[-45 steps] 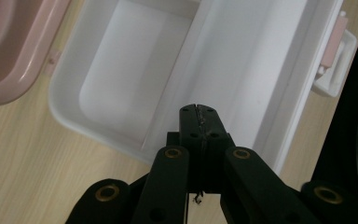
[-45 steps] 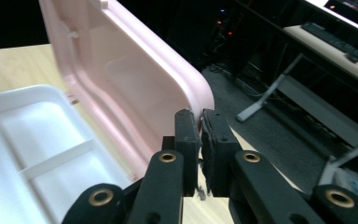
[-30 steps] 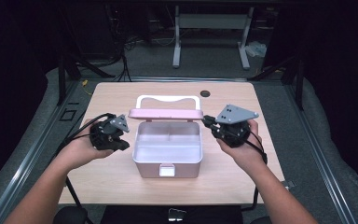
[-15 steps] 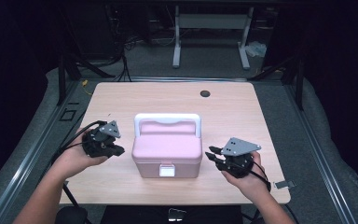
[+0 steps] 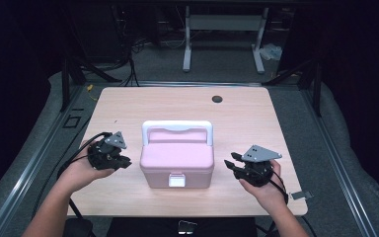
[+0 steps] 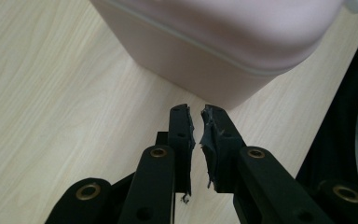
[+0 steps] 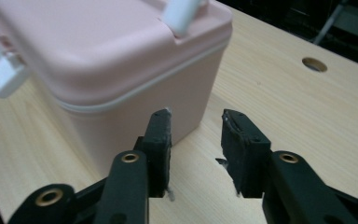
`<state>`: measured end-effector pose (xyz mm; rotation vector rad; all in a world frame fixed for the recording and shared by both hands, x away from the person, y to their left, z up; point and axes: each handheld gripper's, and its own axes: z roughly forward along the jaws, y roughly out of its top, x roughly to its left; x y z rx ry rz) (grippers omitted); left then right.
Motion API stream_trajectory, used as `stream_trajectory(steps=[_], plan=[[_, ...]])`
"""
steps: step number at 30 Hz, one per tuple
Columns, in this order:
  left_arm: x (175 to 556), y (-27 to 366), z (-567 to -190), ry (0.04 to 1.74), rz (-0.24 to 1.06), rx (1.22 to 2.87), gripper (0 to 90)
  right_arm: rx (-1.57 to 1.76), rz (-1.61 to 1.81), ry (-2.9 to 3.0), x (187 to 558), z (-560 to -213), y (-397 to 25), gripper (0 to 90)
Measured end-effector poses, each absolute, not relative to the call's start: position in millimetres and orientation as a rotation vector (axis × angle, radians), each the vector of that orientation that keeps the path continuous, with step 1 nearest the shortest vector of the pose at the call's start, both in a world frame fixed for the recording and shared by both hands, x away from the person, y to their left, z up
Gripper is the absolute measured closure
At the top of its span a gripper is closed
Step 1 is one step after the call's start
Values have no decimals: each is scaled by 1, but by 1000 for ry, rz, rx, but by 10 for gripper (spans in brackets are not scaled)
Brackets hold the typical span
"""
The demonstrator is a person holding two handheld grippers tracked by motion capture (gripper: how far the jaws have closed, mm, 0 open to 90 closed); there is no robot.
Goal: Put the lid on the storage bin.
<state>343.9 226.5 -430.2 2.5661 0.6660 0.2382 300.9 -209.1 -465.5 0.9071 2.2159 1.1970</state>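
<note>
At the near edge of the bench (image 5: 128, 106) the person's forearms come in with one tool in each hand, and the pink box (image 5: 176, 159) sits between them, lid down, its white latch (image 5: 177, 181) facing the person and its white handle (image 5: 177, 126) lying back along the far edge of the lid. The left gripper (image 5: 124, 161) hangs just beside the box's left wall, fingers (image 6: 182, 128) pointed right at it and nearly closed on nothing, only a thin slit between the pads in the left gripper view, where the box's lower corner (image 6: 242, 91) lies just ahead of the tips. The right gripper (image 5: 230, 164) stands a little farther off the right wall, fingers (image 7: 161, 133) pointed left and parted, holding nothing, with the box wall (image 7: 135, 121) close ahead and to one side in the right gripper view. The box's long axis runs left to right, so each end wall faces one tool, and the left one looks the nearer. The latch lies on the near face, reachable by either hand only by swinging round toward the person. Farther off, a dark round hole (image 5: 217, 98) marks the far bench, well apart from everything
</note>
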Motion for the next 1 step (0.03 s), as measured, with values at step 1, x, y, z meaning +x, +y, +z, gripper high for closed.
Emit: stream_trajectory(steps=[1], plan=[[344,228,-432,672,236,2563,797,931,1196,2207,303,-470,-209,589]])
